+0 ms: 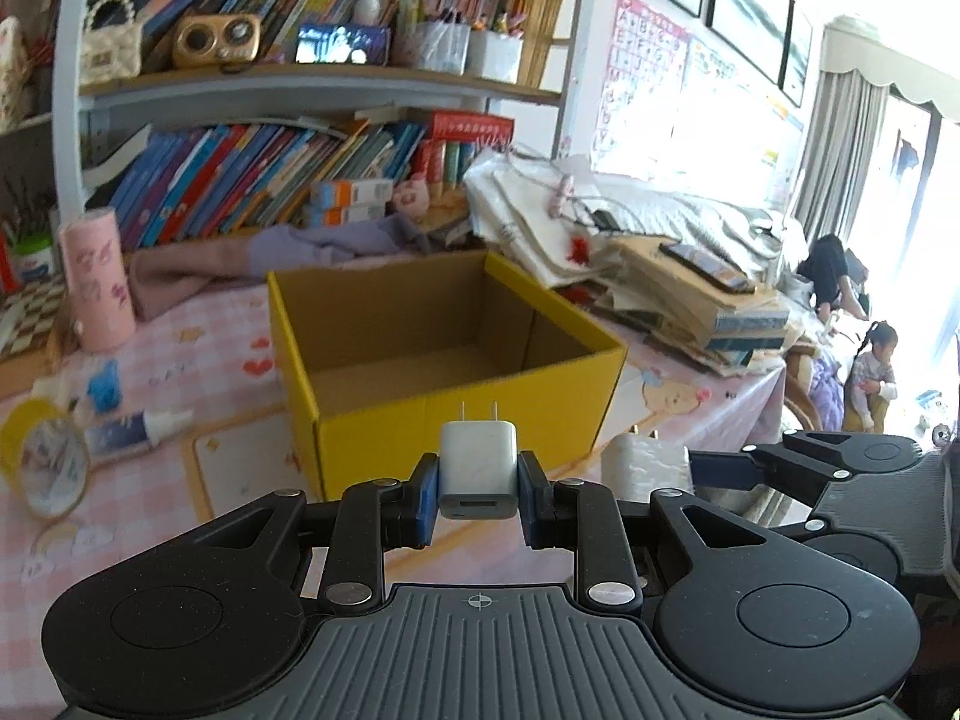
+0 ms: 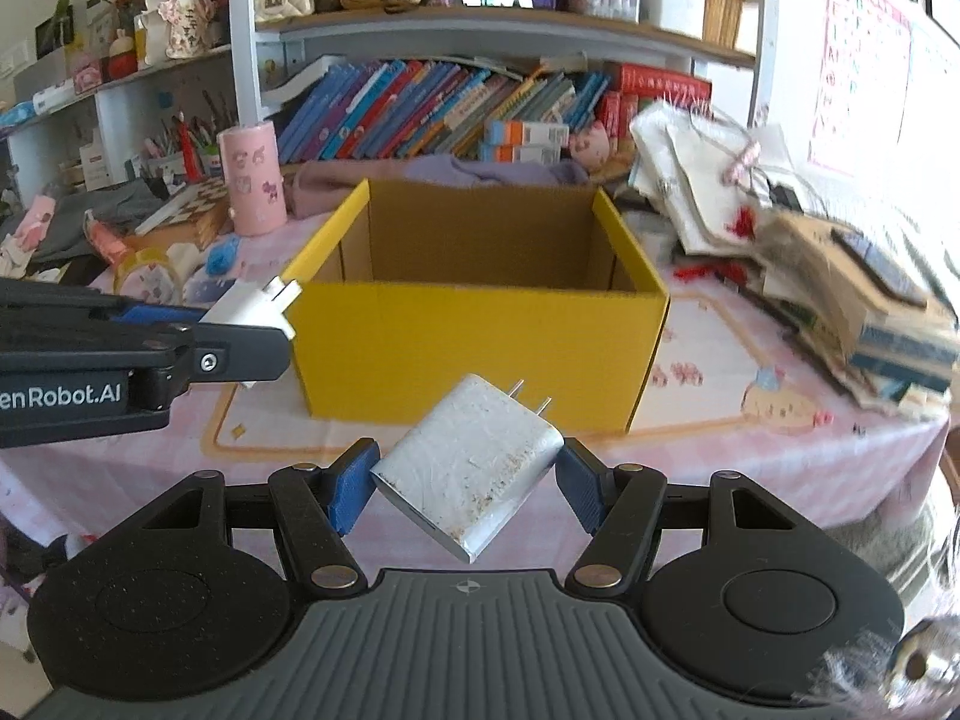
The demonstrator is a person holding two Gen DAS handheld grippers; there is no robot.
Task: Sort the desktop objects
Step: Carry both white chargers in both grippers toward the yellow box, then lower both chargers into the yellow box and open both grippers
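Note:
An open yellow cardboard box (image 1: 456,414) stands on the pink tablecloth, its inside bare; it also shows in the right wrist view (image 2: 474,348). My left gripper (image 1: 478,495) is shut on a small white charger plug (image 1: 478,468), prongs up, held just in front of the box. My right gripper (image 2: 468,483) is shut on a larger scuffed white charger (image 2: 474,462), tilted, prongs toward the box. The left gripper with its small charger (image 2: 255,306) shows at the left of the right wrist view. The right gripper's charger (image 1: 645,462) shows at the right of the left wrist view.
A pink cylinder (image 1: 96,279), a round yellow clock (image 1: 45,459), a tube (image 1: 141,429) and a blue toy (image 1: 105,390) lie left of the box. A stack of papers and books with a phone (image 1: 708,267) sits to the right. Bookshelves stand behind.

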